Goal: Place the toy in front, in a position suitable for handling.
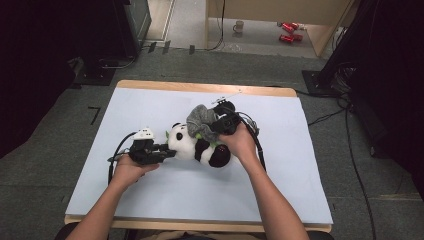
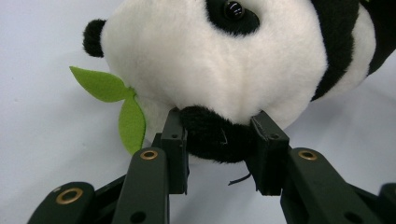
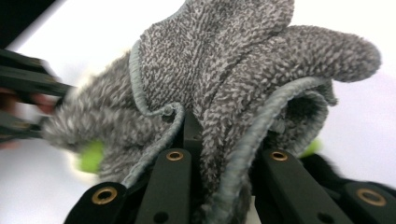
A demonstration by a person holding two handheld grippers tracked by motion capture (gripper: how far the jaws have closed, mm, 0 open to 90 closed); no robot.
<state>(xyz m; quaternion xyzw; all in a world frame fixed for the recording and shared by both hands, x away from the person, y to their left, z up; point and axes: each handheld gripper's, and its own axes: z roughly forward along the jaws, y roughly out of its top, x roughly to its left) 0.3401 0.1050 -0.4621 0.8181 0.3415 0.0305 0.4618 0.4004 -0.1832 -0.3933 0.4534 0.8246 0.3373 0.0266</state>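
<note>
A black and white plush panda (image 1: 197, 145) lies on its side in the middle of the table, with green felt leaves (image 2: 119, 100) by its head. My left gripper (image 1: 167, 150) is at the panda's head, its jaws shut on the black ear (image 2: 217, 135). A grey terry cloth (image 1: 201, 120) is bunched on top of the panda. My right gripper (image 1: 220, 124) is shut on a fold of that cloth (image 3: 233, 93), just above the toy's body.
A light blue mat (image 1: 150, 107) covers the wooden table (image 1: 200, 88). On the floor beyond the table stand a mug (image 1: 239, 26) and red cans (image 1: 289, 31). Cables (image 1: 350, 145) trail over the floor at the right.
</note>
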